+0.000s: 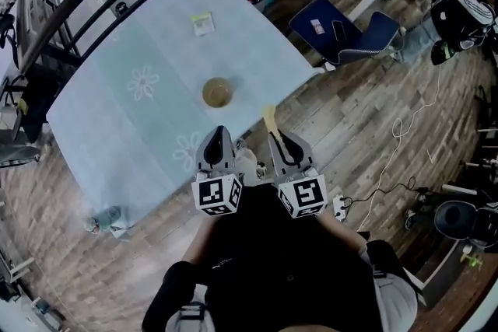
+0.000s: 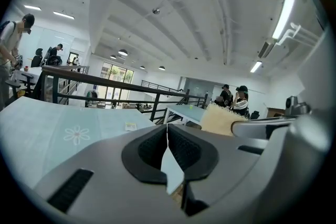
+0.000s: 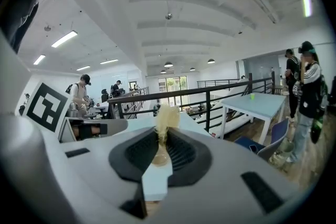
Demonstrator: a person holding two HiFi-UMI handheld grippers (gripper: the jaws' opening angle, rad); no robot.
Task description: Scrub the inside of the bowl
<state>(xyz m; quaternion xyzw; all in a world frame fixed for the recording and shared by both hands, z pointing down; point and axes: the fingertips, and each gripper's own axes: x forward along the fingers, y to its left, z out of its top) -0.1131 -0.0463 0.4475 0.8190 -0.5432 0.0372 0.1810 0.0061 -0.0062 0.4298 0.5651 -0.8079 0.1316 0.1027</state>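
flowered blue table point(image 1: 109, 113) with bowl point(image 1: 217, 92) stands on wood floor point(image 1: 350, 136).

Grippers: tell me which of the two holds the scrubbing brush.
The right gripper: its jaws are shut on the handle of the straw-coloured brush, which sticks out ahead. The left gripper has its jaws shut together with nothing between.

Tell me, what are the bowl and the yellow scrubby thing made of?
The bowl is tan-brown with a dull sheen, maybe wood or glazed pottery. It is too small to tell. The scrubber is pale yellow with fuzzy edges, probably plant fibre or sponge.
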